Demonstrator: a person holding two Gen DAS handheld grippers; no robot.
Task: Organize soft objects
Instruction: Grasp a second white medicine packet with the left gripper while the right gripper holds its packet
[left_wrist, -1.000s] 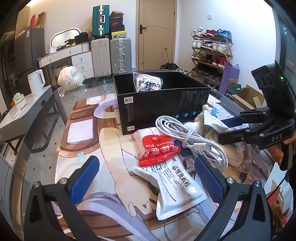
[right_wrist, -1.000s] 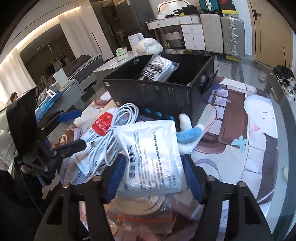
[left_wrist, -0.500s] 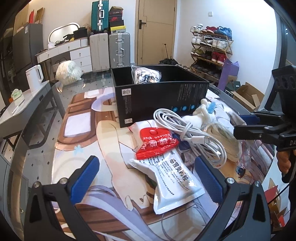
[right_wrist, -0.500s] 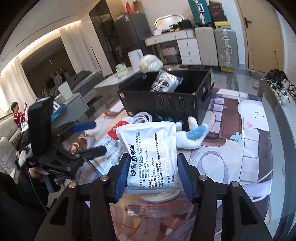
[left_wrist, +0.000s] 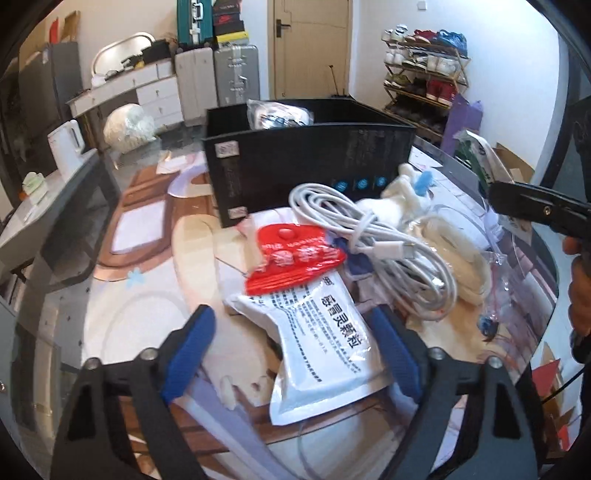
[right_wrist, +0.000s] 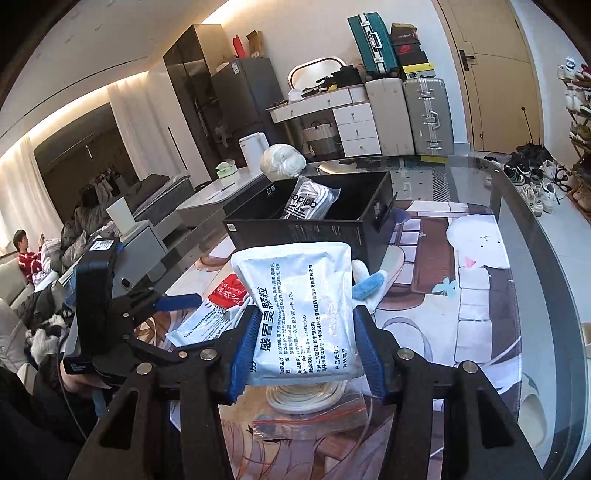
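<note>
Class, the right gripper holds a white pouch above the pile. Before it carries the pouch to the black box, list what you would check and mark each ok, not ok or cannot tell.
1. Grip: the right gripper has both fingers against the white pouch: ok.
2. Pouch lifted off the pile, cord bag below it: ok.
3. Black box open on top: ok.
4. Room in the box: one Adidas pack stands inside, space beside it: ok.
5. Left gripper open, low over the second pouch, off the path: ok.
6. Grip firm enough for the carry: cannot tell.
</note>
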